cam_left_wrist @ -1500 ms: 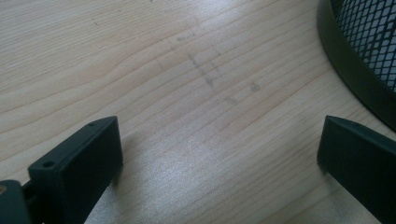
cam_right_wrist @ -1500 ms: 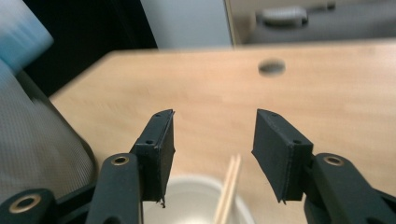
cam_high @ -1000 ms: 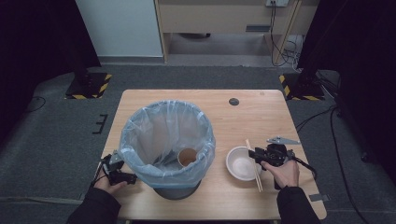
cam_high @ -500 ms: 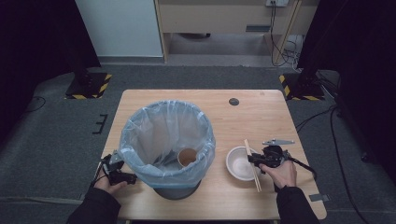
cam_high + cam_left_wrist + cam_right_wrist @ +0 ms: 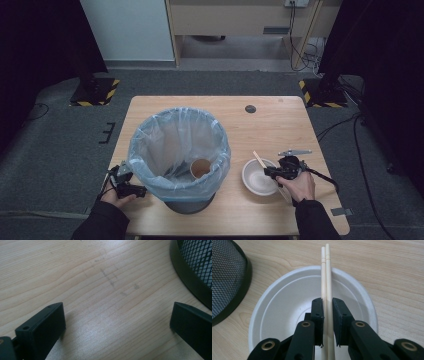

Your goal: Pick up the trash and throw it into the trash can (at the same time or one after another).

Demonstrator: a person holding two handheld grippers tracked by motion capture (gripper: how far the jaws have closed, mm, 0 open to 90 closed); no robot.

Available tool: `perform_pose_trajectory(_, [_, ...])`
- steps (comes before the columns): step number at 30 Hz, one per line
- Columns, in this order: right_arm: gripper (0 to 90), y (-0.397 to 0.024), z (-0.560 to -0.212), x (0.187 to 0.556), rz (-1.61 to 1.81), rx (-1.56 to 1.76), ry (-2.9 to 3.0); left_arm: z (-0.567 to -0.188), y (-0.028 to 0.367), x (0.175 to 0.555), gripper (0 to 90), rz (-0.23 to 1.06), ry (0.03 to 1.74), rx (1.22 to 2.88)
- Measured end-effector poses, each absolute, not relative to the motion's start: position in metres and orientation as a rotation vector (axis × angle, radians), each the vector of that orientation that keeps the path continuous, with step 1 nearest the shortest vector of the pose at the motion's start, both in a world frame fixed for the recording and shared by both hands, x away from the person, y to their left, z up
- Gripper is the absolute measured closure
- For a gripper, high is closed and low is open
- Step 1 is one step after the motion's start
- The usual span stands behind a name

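Though tiny overhead, chopsticks [image 5: 326, 277] jaw-pinched close-up

Dim room, lit table; closeups prob. soft.

A light wooden table [image 5: 280, 125] carries everything here, with a black mesh bin [image 5: 190, 202] lined with a pale blue bag standing at its near-left middle. Just right of the bin sits a white bowl [image 5: 255, 180], flat on the wood. Far beyond the bin, toward the back edge, there's a small dark round disc [image 5: 250, 109].
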State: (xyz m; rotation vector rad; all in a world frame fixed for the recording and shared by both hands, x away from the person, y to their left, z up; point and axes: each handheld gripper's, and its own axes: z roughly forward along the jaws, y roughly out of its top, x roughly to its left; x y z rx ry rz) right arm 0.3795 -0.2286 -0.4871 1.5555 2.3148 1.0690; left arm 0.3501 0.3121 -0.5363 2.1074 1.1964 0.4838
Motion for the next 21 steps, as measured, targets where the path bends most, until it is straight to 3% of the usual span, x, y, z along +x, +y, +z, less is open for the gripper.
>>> perform_pose_trajectory(21, [80.4, -0.233, -0.473, 0.379, 1.185, 1.542, 2.253, -0.536, 0.312, 0.350, 0.0, 0.484, 1.196, 2.108])
